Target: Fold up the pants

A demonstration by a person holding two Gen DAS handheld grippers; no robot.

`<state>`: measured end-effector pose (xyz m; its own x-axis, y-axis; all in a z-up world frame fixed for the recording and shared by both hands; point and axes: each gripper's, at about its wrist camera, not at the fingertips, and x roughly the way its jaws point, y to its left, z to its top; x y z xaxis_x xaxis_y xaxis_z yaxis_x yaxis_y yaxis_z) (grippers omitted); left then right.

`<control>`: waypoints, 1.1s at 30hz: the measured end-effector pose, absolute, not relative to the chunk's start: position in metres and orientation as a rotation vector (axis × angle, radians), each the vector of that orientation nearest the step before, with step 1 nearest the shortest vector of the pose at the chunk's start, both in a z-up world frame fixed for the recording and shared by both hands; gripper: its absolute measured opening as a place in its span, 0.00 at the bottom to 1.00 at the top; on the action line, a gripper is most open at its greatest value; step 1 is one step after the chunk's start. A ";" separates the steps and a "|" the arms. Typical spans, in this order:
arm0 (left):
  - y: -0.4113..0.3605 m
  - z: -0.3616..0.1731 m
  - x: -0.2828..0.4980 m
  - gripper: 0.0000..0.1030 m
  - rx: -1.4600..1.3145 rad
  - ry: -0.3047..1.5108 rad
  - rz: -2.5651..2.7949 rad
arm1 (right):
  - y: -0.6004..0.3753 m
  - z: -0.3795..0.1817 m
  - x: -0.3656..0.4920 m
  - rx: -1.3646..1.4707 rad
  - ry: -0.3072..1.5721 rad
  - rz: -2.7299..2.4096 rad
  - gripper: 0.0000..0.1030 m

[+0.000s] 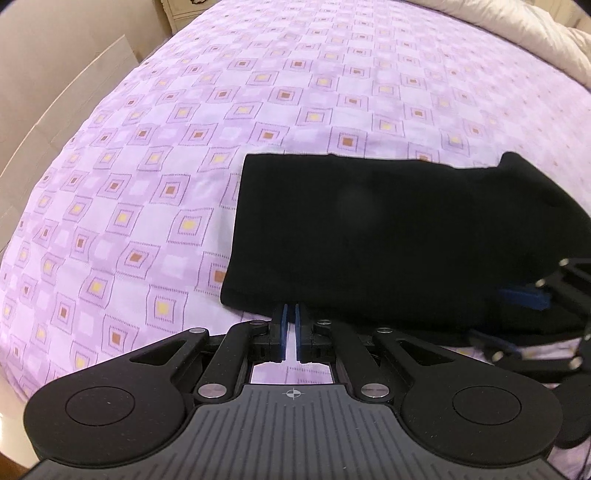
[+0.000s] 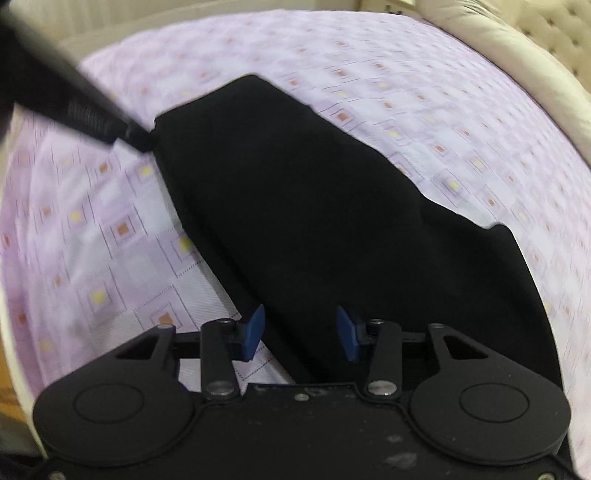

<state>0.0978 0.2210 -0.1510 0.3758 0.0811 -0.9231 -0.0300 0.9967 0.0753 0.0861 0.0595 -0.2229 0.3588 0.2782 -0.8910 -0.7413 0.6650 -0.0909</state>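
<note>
Black pants [image 1: 388, 236] lie folded into a long band on a purple checked bedsheet [image 1: 155, 155]. My left gripper [image 1: 291, 314] is at their near edge, its blue pads together with the fabric edge over their tips. In the right wrist view the same left gripper [image 2: 142, 142] reaches in from the upper left and meets a corner of the pants [image 2: 295, 206]. My right gripper [image 2: 301, 332] stands open over the near end of the band, with black cloth between its blue pads [image 2: 255, 330] but not pinched. In the left wrist view the right gripper [image 1: 511, 317] shows blurred at the right edge.
A cream duvet [image 1: 517, 33] is bunched along the far right of the bed, in front of a tufted headboard [image 2: 565, 33]. A pale nightstand [image 1: 184, 11] stands beyond the bed's far left corner. The sheet [image 2: 92, 229] runs wide to the left of the pants.
</note>
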 end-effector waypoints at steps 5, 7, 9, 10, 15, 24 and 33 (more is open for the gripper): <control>0.224 -0.144 0.109 0.03 0.036 1.170 0.039 | 0.066 -0.232 0.083 -0.680 0.953 0.735 0.40; 0.222 -0.142 0.114 0.03 0.039 1.164 0.027 | 0.071 -0.234 0.083 -0.715 0.939 0.739 0.08; 0.220 -0.139 0.119 0.03 0.045 1.157 0.014 | 0.070 -0.231 0.088 -0.675 0.955 0.739 0.04; 0.219 -0.137 0.122 0.03 0.048 1.151 0.008 | 0.068 -0.227 0.091 -0.639 0.967 0.732 0.04; 0.206 -0.130 0.136 0.03 0.056 1.120 -0.035 | 0.062 -0.207 0.084 -0.522 1.000 0.762 0.04; 0.181 -0.179 0.163 0.04 0.173 1.207 -0.063 | 0.069 -0.232 0.093 -0.525 1.096 0.778 0.05; 0.184 -0.172 0.162 0.07 0.117 1.233 -0.043 | -0.001 -0.178 0.111 -0.294 1.066 0.617 0.32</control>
